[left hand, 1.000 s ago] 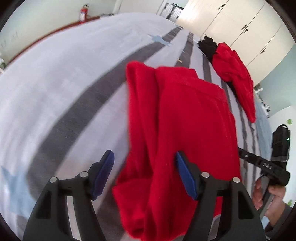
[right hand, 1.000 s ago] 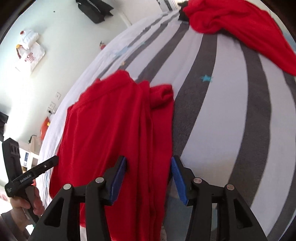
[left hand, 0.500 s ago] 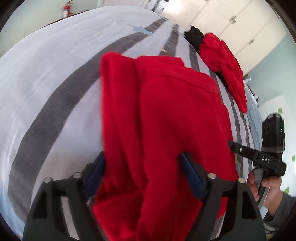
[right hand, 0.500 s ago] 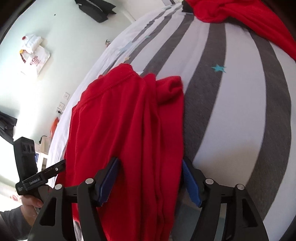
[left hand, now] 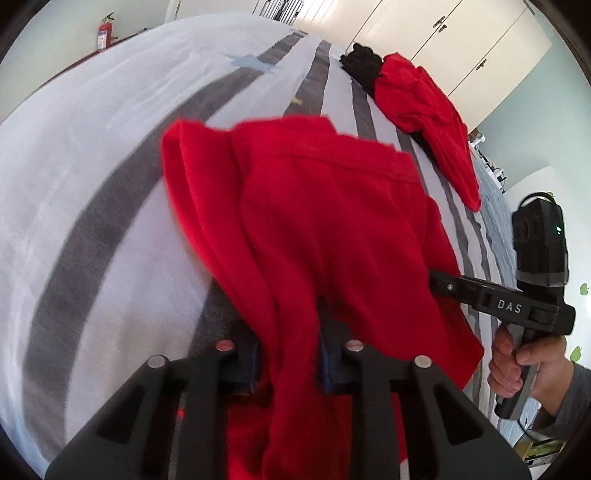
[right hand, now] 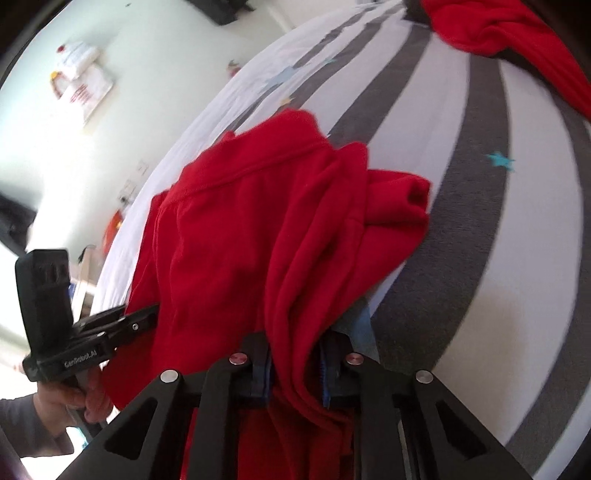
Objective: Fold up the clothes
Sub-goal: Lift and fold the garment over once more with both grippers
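My left gripper (left hand: 290, 363) and right gripper (right hand: 295, 371) have just been closing; both now clench the red garment (left hand: 317, 221). It lies on the striped bedspread (left hand: 92, 177).

Cream wardrobe doors (left hand: 436, 40), pale walls (right hand: 155, 107), red fire extinguisher (left hand: 103, 33).

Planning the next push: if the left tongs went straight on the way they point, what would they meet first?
The left tongs, whose jaws have just been closing, already pinch the red garment. Straight ahead lies more of it, probably bunching up, with the striped bedspread beneath.
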Demonstrator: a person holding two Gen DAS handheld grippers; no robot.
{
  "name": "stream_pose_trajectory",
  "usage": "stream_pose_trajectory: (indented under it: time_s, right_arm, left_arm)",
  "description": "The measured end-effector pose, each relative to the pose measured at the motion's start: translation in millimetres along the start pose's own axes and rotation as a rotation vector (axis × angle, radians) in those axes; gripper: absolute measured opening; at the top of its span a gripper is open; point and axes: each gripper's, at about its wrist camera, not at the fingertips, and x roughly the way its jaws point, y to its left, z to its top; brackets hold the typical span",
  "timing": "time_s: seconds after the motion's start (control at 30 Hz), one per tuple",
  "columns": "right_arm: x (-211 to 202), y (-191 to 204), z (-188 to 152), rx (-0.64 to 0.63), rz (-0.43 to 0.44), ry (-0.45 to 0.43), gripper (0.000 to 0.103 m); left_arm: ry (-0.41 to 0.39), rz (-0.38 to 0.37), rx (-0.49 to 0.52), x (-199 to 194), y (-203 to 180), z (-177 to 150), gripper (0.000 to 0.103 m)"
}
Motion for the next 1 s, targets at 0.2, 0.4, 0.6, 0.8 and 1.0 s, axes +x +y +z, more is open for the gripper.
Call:
stream_pose_trajectory:
  time_s: [0.2, 0.4, 0.6, 0.8, 1.0]
  right_arm:
    - [-40.5, 44.7, 12.6, 0.059, -0.046, -0.097, 0.015]
    - [-23.3, 96.5, 91.8, 0.111, -0.048, -0.19, 0.015]
    - [9.7, 108.8, 215.3, 0.129, -0.036, -0.295, 0.015]
    - [28.5, 118.6, 322.4, 0.149, 0.007, -0.402, 0.016]
    - [164.4, 92.7, 345.1, 0.256, -0.037, -0.173, 0.02]
  left_arm:
    - [-0.067, -0.032, 0.042, -44.4, 14.2, 54.6, 0.02]
    - [-0.086, -0.046, 0.187, -62.6, 48.7, 163.5, 0.02]
    - [-0.125, -0.047, 0.298, -60.9, 93.3, 300.0, 0.02]
    - [-0.162, -0.047, 0.354, -54.8, 123.6, 424.1, 0.02]
    - [0.071, 0.085, 0.349, 54.2, 198.5, 426.3, 0.023]
